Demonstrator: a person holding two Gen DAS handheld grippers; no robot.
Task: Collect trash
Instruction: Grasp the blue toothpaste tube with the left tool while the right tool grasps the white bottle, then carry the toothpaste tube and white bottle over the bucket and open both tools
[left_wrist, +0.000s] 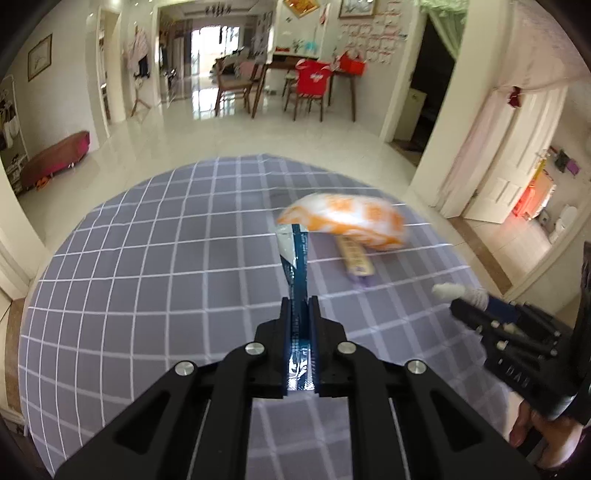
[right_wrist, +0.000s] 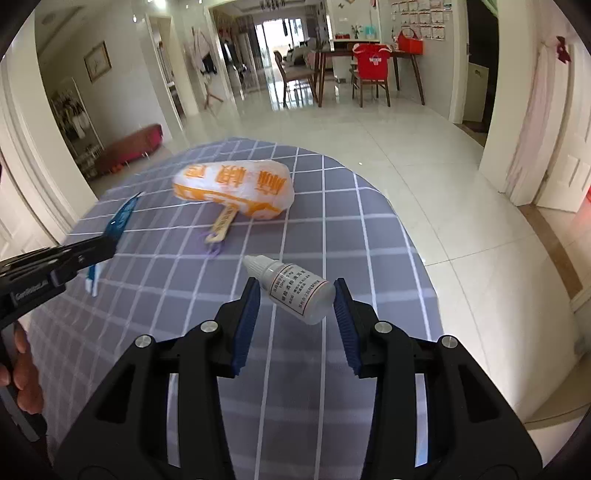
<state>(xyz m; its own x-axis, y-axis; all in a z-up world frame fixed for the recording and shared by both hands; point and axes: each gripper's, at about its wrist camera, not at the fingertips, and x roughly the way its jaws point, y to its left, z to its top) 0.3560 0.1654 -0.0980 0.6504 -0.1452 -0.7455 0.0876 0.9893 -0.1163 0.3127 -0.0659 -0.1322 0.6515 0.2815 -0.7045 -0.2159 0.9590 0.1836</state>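
My left gripper (left_wrist: 299, 301) is shut on a blue and silver wrapper (left_wrist: 295, 258) and holds it above the grey checked tablecloth (left_wrist: 147, 258). It also shows at the left of the right wrist view (right_wrist: 105, 247), with the wrapper (right_wrist: 120, 219) sticking out. My right gripper (right_wrist: 297, 291) holds a small white dropper bottle (right_wrist: 295, 290) crosswise between its blue pads (right_wrist: 249, 314). The bottle's tip also shows in the left wrist view (left_wrist: 448, 291). A white and orange plastic bag (right_wrist: 236, 190) lies on the cloth beyond both grippers. It lies partly over a flat yellow packet with a purple end (right_wrist: 219, 230).
The table is round and its edge (right_wrist: 406, 236) drops to a shiny tiled floor (right_wrist: 369, 122) on the right. A dining table with chairs (right_wrist: 369, 70) stands far back. A low red bench (right_wrist: 133, 146) sits at the left wall.
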